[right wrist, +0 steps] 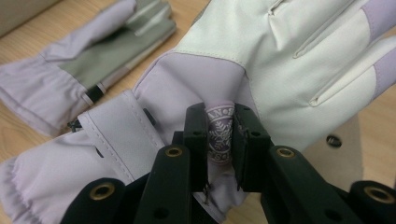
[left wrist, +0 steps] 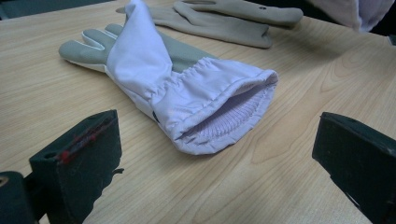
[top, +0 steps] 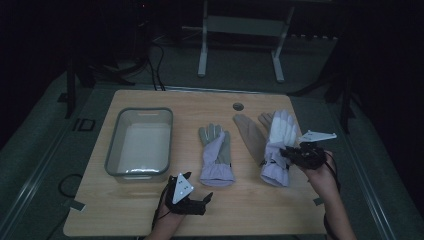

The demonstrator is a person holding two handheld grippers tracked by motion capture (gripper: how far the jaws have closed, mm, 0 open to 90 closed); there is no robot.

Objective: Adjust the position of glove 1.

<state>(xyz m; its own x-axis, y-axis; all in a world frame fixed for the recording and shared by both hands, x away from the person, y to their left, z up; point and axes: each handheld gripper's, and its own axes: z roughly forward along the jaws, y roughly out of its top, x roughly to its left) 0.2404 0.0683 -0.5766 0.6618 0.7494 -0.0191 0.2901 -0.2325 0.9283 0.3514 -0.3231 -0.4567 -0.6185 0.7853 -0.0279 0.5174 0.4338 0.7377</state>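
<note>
Right tongs (right wrist: 219,135) clenched on a fold of the right glove (top: 277,147), near the desk's (top: 150,210) right edge. Left tongs (left wrist: 215,158) released, jaws wide apart, low over bare wood facing the cuff of the middle glove (left wrist: 187,88). Bin (top: 114,150) at left, well apart from both gloves.

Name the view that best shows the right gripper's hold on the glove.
The right gripper view: the right gripper pinches a fold of the lavender glove at its badge. The high view shows that glove small and dim; the left gripper view catches a corner.
</note>
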